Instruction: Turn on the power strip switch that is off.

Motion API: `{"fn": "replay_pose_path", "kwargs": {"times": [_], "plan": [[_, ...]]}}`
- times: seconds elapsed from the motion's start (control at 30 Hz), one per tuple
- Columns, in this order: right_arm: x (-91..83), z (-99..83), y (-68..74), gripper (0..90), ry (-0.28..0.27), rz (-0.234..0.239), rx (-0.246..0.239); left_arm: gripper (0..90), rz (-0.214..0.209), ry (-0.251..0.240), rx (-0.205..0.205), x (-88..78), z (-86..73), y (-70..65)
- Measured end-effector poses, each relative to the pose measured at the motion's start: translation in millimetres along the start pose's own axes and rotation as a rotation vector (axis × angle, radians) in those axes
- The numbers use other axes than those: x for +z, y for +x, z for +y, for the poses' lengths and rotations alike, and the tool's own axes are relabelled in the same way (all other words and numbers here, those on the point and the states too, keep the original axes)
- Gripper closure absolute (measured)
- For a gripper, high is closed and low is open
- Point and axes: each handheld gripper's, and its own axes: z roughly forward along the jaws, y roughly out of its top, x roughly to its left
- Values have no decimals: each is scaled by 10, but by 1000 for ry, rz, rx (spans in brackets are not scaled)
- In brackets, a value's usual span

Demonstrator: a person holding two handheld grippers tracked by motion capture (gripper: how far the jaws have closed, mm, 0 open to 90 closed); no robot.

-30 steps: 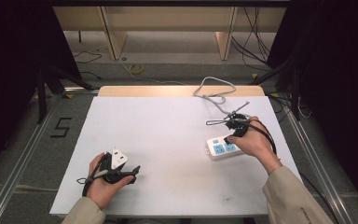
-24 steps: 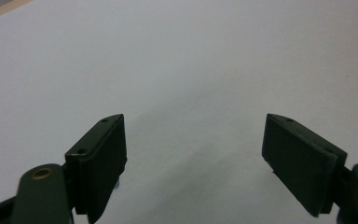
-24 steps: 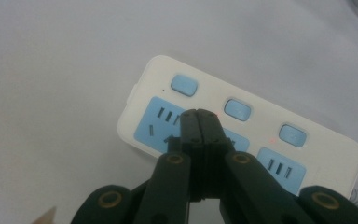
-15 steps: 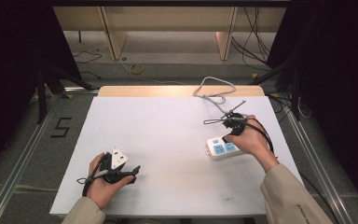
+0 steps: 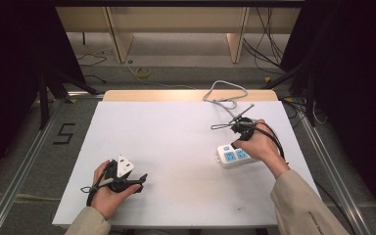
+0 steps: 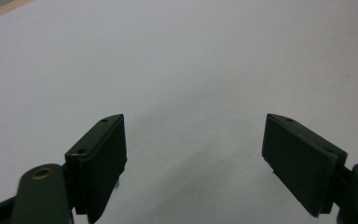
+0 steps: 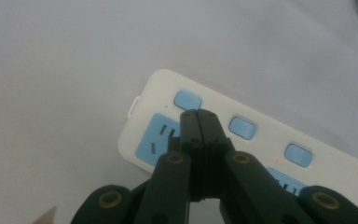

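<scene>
- Two handheld grippers at work over the white table point(image 5: 176, 147); right gripper point(image 7: 199, 114) carries the action, left gripper point(image 5: 139, 178) waits.
- Right gripper: jaws pressed flat together, nothing between them; closed tip sits just under the first blue button point(image 7: 188, 99) of the power strip point(image 7: 335, 170), touching or nearly so, cannot tell which; judgement: shut jaws make one narrow blunt point, suited to poking a small switch rather than grasping.
- Power strip lies flat near the table's right edge, beneath the right hand point(image 5: 259, 144) in the high view; white body, three blue buttons in a row, blue socket faces below them; small red light point(image 7: 277, 160) glows between the second button point(image 7: 244, 127) and third button point(image 7: 298, 154).
- Grey cord point(image 5: 223, 95) loops off the far table edge; likely the strip's lead, join hidden by the hand.
- Left gripper: jaws spread wide, empty, bare table between them; held low near the front left corner, well apart from the strip; judgement: parked clear so the pressing hand works unobstructed.
- Risk: strip is unbraced; an off-centre push could slide it.
</scene>
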Motion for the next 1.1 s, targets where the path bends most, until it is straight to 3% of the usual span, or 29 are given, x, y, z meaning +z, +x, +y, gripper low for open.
{"fn": "replay_pose_path", "kwargs": {"times": [1.1], "plan": [[92,155,13,900,21,-5,-12,217,-1,-2,0,-1,0,2]]}}
